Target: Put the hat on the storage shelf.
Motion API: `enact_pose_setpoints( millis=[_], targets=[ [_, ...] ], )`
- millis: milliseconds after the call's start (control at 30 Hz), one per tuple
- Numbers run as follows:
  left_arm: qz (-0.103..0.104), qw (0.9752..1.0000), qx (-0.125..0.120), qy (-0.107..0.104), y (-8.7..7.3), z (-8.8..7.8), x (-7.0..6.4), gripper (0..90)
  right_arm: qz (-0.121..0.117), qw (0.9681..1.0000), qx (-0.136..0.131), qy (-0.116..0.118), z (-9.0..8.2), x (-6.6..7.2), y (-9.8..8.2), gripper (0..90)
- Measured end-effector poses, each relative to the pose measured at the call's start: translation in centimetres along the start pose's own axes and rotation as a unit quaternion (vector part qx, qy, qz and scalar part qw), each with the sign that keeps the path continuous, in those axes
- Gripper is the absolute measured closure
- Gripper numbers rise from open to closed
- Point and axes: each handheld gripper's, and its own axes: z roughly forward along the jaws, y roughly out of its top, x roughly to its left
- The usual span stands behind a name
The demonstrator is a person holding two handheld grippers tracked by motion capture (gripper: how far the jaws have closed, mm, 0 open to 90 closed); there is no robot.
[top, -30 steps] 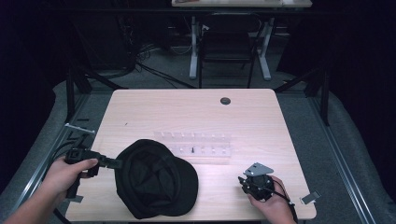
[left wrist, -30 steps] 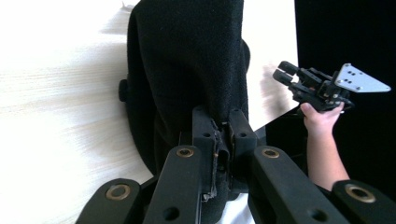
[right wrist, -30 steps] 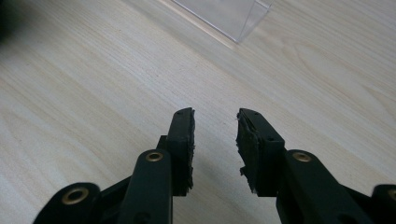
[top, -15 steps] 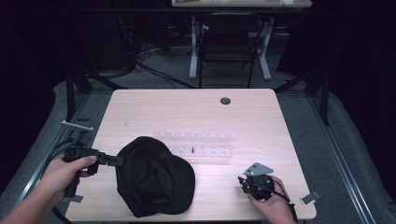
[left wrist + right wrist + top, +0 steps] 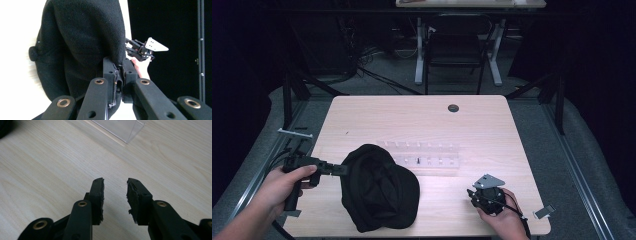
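Observation:
A black cap (image 5: pixel 379 190) lies on the wooden table (image 5: pixel 422 120) at the front left. My left gripper (image 5: pixel 343 169) reaches in from the left and is shut on the cap's left edge; in the left gripper view its jaws pinch the black fabric (image 5: pixel 82 45) at the rim. My right gripper (image 5: pixel 473 194) rests on the table at the front right, held by a hand (image 5: pixel 504 222). In the right gripper view its fingers (image 5: pixel 97 195) stand apart over bare wood with nothing between them. The right gripper (image 5: pixel 131 48) also appears beyond the cap in the left gripper view.
A clear plastic rack (image 5: pixel 424 157) with small pegs stands mid-table behind the cap; its corner (image 5: pixel 125 130) shows ahead of my right gripper. A round black grommet (image 5: pixel 453 108) sits near the far edge. Chair and table legs stand beyond on the dark floor.
The cap has shifted slightly with my left gripper; the right gripper has stayed put.

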Motion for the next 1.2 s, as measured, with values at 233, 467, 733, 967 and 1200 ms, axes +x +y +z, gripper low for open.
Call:
enact_pose_setpoints(
  millis=[233,467,733,967,1200],
  targets=[
    [-0.006,0.9998,-0.002,-0.019,0.0,0.2,-0.9,85.2,0.0,1.0,0.0,-0.001,0.0,0.0,0.0,66.2],
    [0.009,0.9991,-0.006,-0.041,0.4,0.1,-2.4,85.3,0.0,1.0,0.0,0.0,0.0,0.0,0.0,66.2],
    [0.018,0.9983,-0.009,-0.055,0.8,-0.3,-3.7,85.3,0.001,1.0,0.0,-0.002,-0.1,-0.1,0.0,66.2],
    [0.024,0.9968,-0.021,-0.073,1.2,-0.8,-4.6,85.3,0.001,1.0,0.0,-0.002,0.0,-0.1,0.0,66.2],
    [0.034,0.9951,-0.037,-0.085,1.6,-1.4,-5.3,85.3,0.003,1.0,-0.003,-0.002,0.0,-0.1,0.0,66.2]
  ],
)
